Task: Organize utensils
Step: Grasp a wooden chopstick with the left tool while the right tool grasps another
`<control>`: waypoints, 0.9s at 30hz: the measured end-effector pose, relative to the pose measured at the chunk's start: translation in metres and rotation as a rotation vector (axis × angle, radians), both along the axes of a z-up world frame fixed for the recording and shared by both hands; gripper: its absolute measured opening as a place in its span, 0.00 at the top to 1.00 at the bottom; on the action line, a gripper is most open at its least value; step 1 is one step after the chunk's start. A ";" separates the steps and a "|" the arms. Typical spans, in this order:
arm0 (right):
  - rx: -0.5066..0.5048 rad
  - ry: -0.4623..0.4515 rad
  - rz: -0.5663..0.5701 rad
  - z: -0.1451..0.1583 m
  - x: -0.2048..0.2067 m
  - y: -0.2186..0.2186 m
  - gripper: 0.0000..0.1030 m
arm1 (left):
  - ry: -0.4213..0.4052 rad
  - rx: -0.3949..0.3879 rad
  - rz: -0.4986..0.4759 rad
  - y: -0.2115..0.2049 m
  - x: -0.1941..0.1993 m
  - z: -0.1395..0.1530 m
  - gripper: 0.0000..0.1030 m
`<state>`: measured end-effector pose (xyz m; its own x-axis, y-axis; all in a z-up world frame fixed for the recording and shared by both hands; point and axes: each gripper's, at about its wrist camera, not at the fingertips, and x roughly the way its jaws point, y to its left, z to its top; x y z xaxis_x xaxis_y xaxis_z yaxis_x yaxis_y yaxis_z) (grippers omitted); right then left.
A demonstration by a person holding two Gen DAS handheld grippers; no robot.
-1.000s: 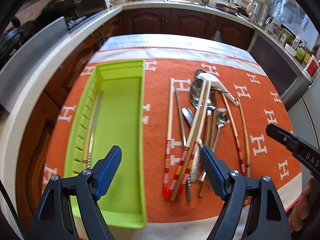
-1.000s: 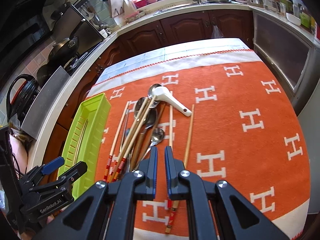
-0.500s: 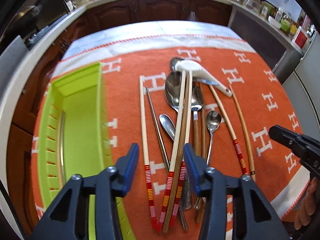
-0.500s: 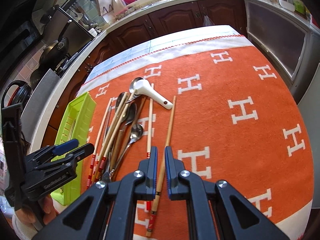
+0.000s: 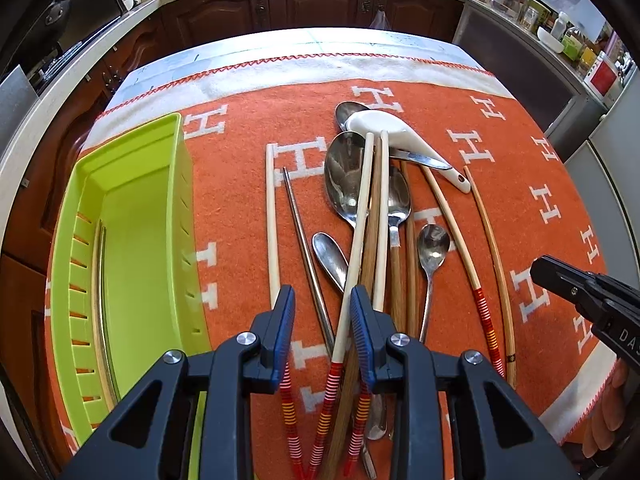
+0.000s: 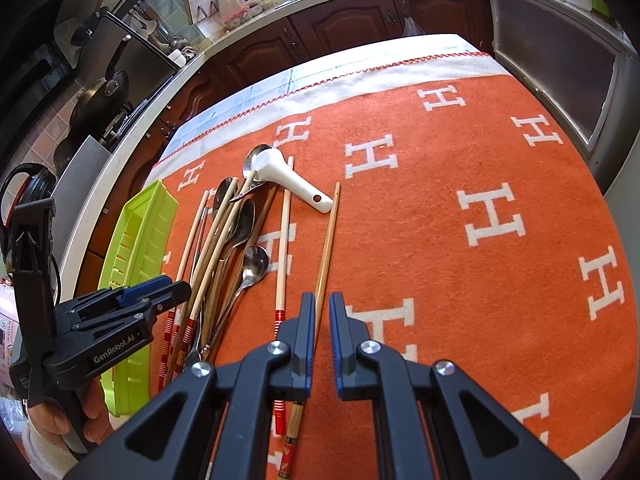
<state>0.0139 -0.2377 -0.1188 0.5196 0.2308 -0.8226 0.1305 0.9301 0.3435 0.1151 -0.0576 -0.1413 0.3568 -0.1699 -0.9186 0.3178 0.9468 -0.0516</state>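
Chopsticks (image 5: 362,216) lie lengthwise, banded ends nearest camera.

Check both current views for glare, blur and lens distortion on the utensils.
Left wrist view: sharp, strong fisheye bending the green tray, bright glare on the large metal spoon. Right wrist view: also sharp, the orange cloth curves toward dark corners, and the white spoon stays readable.

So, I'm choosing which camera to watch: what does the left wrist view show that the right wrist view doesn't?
Only the left wrist view looks into the green tray, where a chopstick lies along its slotted wall. Only the right wrist view shows the left tool from outside; its jaws have just been closing, with chopsticks between them. Both show the white spoon and the orange cloth.
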 end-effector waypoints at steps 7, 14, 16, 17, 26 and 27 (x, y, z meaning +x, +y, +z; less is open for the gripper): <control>-0.004 0.003 -0.005 -0.002 0.002 -0.002 0.93 | 0.007 0.016 -0.010 -0.004 0.005 -0.007 0.75; -0.005 0.015 -0.012 -0.006 0.004 -0.003 0.93 | -0.002 0.006 -0.025 -0.010 0.003 -0.007 0.93; -0.005 0.017 -0.011 -0.007 0.005 -0.002 0.93 | -0.009 0.002 -0.027 -0.011 0.001 -0.007 0.94; -0.005 0.018 -0.010 -0.008 0.005 -0.002 0.93 | -0.010 -0.007 -0.028 -0.011 0.001 -0.008 0.94; 0.010 0.034 -0.013 -0.013 0.008 -0.002 0.93 | -0.041 -0.046 0.017 -0.003 -0.004 0.009 0.97; 0.016 0.035 -0.012 -0.014 0.008 -0.003 0.93 | -0.047 -0.055 0.022 0.000 -0.005 0.014 0.97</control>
